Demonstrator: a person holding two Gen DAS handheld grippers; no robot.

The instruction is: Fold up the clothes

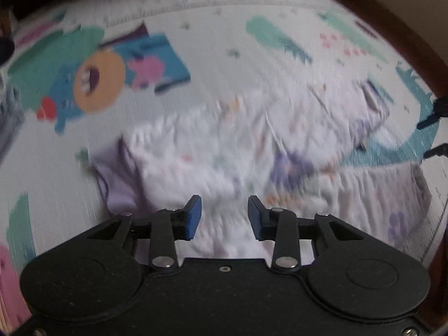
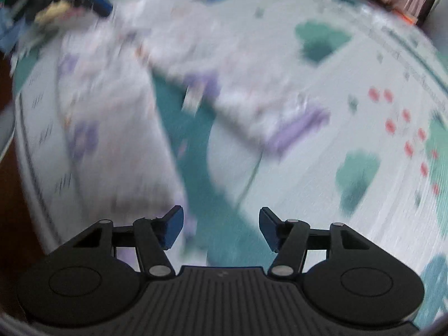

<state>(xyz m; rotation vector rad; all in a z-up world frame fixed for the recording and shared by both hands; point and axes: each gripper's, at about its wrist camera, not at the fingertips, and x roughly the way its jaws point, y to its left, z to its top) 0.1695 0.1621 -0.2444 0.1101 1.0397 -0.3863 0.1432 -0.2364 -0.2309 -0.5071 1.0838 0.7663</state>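
Across a pale cartoon-printed play mat (image 1: pixel 212 64) sprawls a crumpled white garment with lilac trim (image 1: pixel 224 151), print blurred; left gripper (image 1: pixel 224 217) and right gripper (image 2: pixel 221 231) hover spread, pinching nothing.

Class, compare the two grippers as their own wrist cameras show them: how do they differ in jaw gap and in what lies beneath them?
The left gripper has a narrower gap than the right gripper. The left gripper hangs over the white garment; the right gripper hangs mostly over the bare play mat, with cloth at its left finger only. Both have blue pads, stand open and hold nothing.
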